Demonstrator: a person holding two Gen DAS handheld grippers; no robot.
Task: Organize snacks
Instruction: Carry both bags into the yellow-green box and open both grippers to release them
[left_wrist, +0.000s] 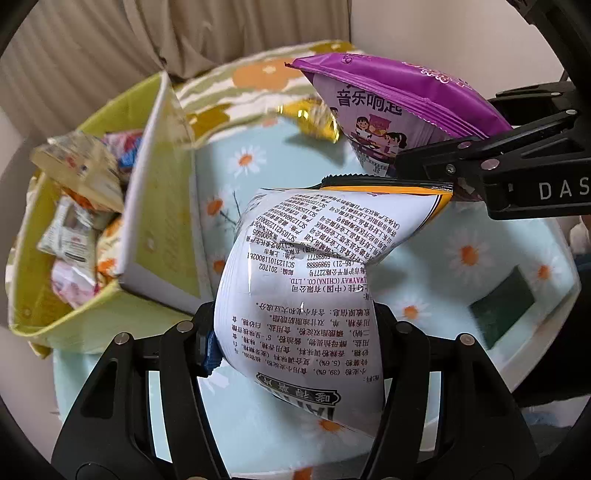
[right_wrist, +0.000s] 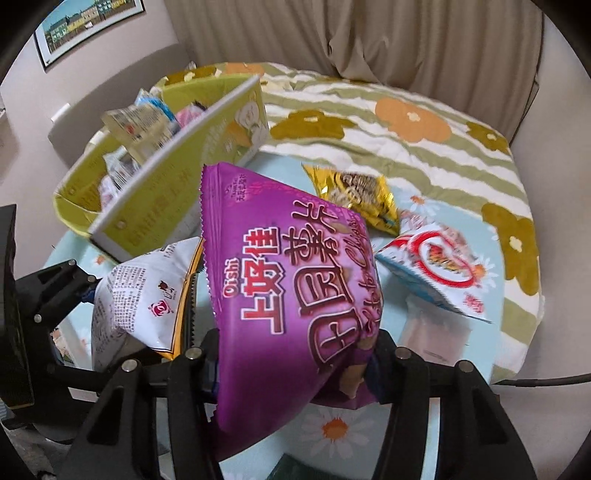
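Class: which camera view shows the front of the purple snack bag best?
The right wrist view: the purple snack bag fills the frame between the right gripper, front lettering facing the camera. The left wrist view catches only its back, at the upper right.

We tilt both claws steeply downward, side by side: our left claw (left_wrist: 295, 354) pinches a white bag (left_wrist: 295, 280), our right claw (right_wrist: 291, 362) clamps a purple bag (right_wrist: 280, 280).
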